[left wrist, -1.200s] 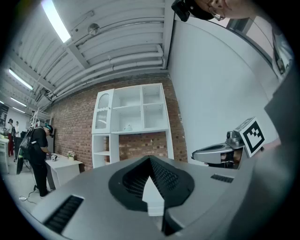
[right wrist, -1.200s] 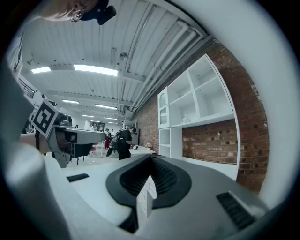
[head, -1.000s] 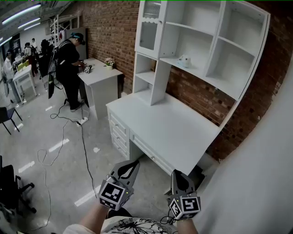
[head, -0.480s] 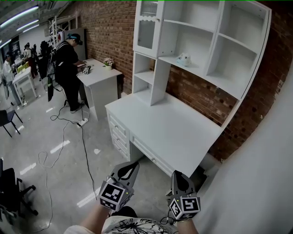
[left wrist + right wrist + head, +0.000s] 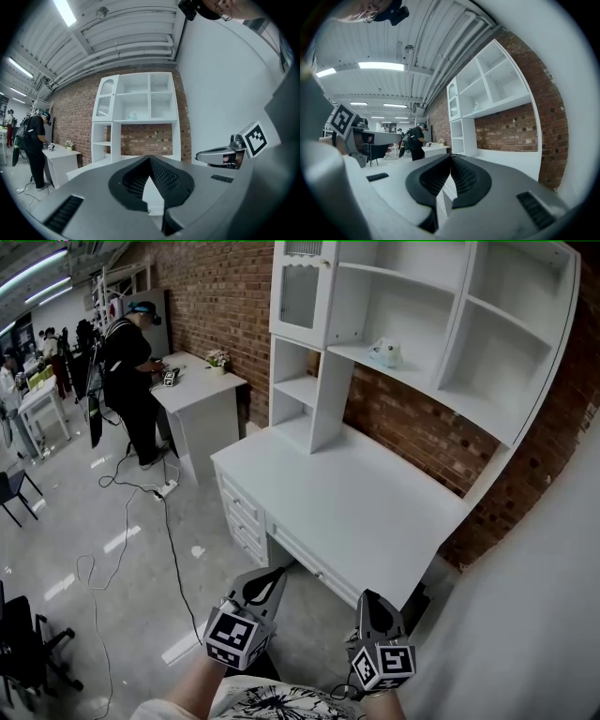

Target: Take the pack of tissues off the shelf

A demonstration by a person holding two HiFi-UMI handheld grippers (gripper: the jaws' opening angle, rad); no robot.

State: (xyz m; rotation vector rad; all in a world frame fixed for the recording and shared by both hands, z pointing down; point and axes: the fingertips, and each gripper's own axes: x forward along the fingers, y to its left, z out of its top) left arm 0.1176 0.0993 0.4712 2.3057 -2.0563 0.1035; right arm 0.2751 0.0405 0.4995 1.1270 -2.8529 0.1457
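Two grippers hang idle in the head view, our left gripper (image 5: pixel 272 576) and right gripper (image 5: pixel 367 598) short of the white tabletop (image 5: pixel 356 502), since the small pale pack of tissues (image 5: pixel 384 353) lies far up its white shelf (image 5: pixel 427 388); left gripper view, black fingers (image 5: pixel 165 177) together, empty; right gripper view, fingers (image 5: pixel 466 176) together too

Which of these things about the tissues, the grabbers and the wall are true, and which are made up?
1. The pack of tissues sits on a white shelf. True.
2. The right gripper is holding the tissues. False: it is shut on nothing, low down and far from the shelf.
3. The left gripper is shut. True.
4. The wall behind the desk is green tile. False: it is red brick.
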